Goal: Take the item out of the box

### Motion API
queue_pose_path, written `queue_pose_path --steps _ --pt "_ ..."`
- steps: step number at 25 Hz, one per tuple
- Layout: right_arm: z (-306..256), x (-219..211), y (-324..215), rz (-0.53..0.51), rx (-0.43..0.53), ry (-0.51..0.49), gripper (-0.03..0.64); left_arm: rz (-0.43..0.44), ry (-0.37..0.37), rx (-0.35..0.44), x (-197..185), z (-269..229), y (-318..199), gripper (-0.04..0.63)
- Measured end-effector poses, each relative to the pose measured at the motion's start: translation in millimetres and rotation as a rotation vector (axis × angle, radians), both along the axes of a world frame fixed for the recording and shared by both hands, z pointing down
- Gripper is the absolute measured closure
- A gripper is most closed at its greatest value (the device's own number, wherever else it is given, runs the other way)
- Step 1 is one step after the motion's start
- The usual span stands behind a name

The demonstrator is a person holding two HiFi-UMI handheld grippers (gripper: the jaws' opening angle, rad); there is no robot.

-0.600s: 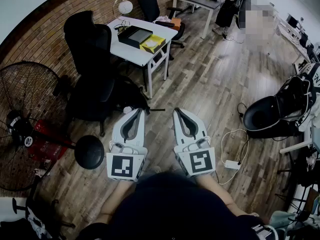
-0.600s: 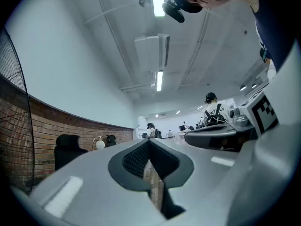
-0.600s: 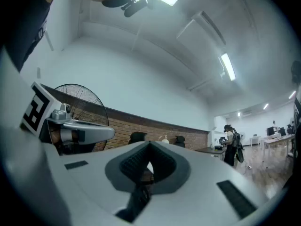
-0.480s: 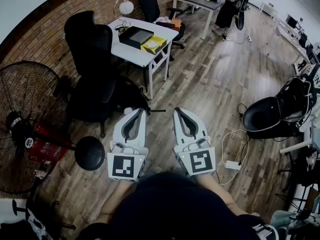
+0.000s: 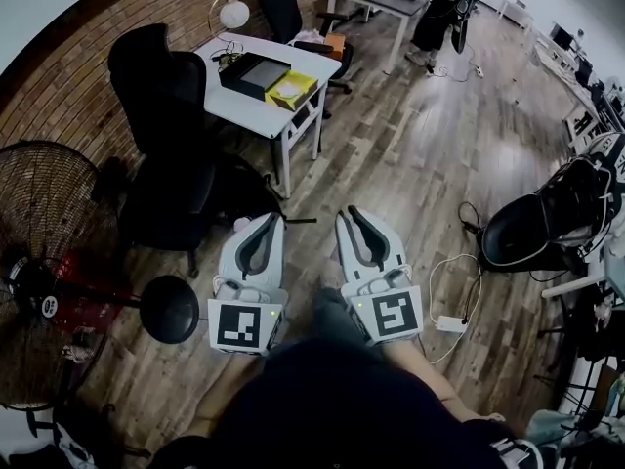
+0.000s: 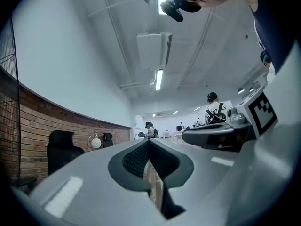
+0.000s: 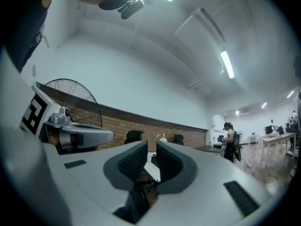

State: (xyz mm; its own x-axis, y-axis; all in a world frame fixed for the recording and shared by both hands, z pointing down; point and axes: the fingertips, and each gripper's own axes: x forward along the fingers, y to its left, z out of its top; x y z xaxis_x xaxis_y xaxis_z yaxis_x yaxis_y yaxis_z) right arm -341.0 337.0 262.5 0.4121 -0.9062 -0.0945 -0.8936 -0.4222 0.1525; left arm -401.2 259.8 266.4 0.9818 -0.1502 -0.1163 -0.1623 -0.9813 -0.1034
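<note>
The box (image 5: 256, 73), black and flat, lay on a white bench (image 5: 242, 108) well ahead of the left tool (image 5: 270, 219) and somewhat to its left. A yellow packet (image 5: 291, 88) sat just beside the box, on the side nearer the right tool (image 5: 350, 212). From the head view I could not tell whether the box was open or what it held. The two tools were held side by side, close to level, over the wooden floor (image 5: 410, 154) and well apart from the bench. The left tool's jaws were pressed together, their tips meeting, with nothing between them. The right tool's jaws were likewise pressed together and empty, with only a thin slit between the pads. A black chair (image 5: 161, 96) stood ahead and left of the left tool, and a large fan (image 5: 49, 252) stood farther to its left.
</note>
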Motion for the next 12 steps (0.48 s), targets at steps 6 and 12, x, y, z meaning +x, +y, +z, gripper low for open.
queue_pose_path --steps 6,12 --pt "6.0 53.9 -37.0 -0.018 -0.006 0.002 0.518 -0.028 0.005 -0.006 50.0 6.1 -36.3 0.586" --pt "-0.4 131.8 -81.0 -0.082 -0.011 0.007 0.517 -0.070 0.031 0.000 127.4 -4.9 -77.4 0.586"
